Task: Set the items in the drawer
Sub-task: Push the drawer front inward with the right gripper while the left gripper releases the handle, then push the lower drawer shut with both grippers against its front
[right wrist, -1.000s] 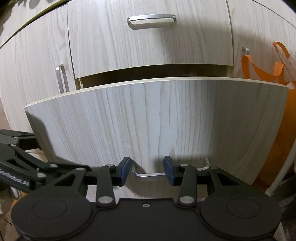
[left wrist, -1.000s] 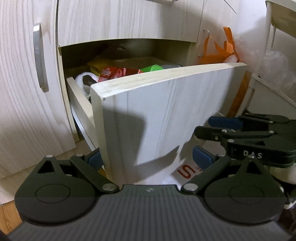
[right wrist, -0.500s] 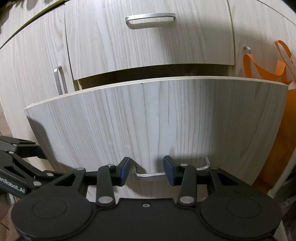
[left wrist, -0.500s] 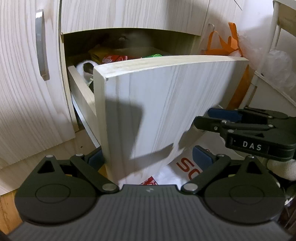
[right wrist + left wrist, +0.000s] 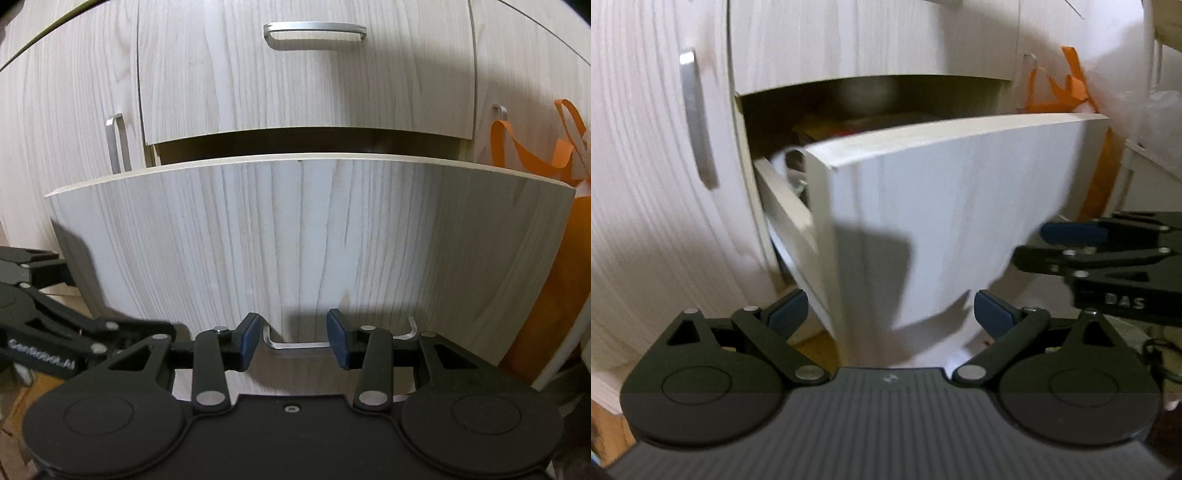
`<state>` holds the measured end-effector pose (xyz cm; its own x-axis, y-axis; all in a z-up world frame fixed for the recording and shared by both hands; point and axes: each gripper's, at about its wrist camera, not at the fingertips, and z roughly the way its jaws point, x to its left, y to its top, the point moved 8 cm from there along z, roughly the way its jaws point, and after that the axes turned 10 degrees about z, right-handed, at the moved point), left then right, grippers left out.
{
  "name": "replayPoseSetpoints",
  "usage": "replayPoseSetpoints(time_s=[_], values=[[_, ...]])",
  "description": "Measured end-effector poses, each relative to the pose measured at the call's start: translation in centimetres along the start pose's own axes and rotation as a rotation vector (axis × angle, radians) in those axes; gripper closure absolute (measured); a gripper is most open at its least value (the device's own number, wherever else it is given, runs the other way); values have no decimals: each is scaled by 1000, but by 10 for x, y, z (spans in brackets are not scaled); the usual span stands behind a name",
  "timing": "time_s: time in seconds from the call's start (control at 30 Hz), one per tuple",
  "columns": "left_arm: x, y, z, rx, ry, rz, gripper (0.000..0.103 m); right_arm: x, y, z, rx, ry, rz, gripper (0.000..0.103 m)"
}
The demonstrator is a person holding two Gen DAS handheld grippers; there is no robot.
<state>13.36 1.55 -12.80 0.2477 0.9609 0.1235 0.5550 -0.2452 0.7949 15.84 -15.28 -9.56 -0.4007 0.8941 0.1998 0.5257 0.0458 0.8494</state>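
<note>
Your right gripper sits square to the drawer, fingers parted about halfway, w/ the drawer's metal handle running between the two blue pads. The pads flank the bar but don't pinch it; there's daylight on both sides. That stance makes sense for moving the drawer by its pull: bar inside the fingers, so a tug or shove carries the front along w/o needing a clamp.

The drawer stands partway out of the cabinet, a dark gap above its top edge, straight ahead of and above the fingers. Through that gap in the left view you can see items inside, beyond the drawer front: prob. yellow and red packets plus something white at the near corner, but the frame is motion-blurred, so treat that loosely. So stuff lies in the drawer now; this fits either a drawer open for loading or one being shut after loading.

Your left gripper is spread wide and holds nothing. The drawer's near corner sits just ahead, between its fingers.

Materials: drawer front and upper drawer are pale wood-grain laminate, flat, hard-edged, slick. Handles are brushed-metal bars, square-bent ends, thin. An orange bag w/ soft strap loops hangs right of the fingers, beside the drawer's far end.
</note>
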Motion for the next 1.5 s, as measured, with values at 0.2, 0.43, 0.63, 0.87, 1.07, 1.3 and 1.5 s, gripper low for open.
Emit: replayPoseSetpoints(time_s=[0.2, 0.43, 0.63, 0.87, 1.07, 1.3, 1.5], values=[[4, 0, 4, 22, -32, -27, 6, 4, 0, 4, -11, -11, -33, 55], [4, -10, 20, 83, 20, 9, 5, 4, 5, 15, -28, -6, -38, 55], [12, -9, 25, 78, 1, -45, 5, 6, 7, 21, -45, -11, -47, 55], [10, -16, 33, 105, 33, -7, 5, 8, 10, 29, -61, -19, -57, 54], [9, -16, 38, 116, 16, -11, 5, 8, 14, 35, -71, -18, -59, 54], [17, -14, 37, 110, 8, -49, 5, 9, 18, 41, -59, -27, -54, 54], [24, -10, 34, 105, 13, -60, 5, 8, 19, 42, -42, -18, -46, 54]])
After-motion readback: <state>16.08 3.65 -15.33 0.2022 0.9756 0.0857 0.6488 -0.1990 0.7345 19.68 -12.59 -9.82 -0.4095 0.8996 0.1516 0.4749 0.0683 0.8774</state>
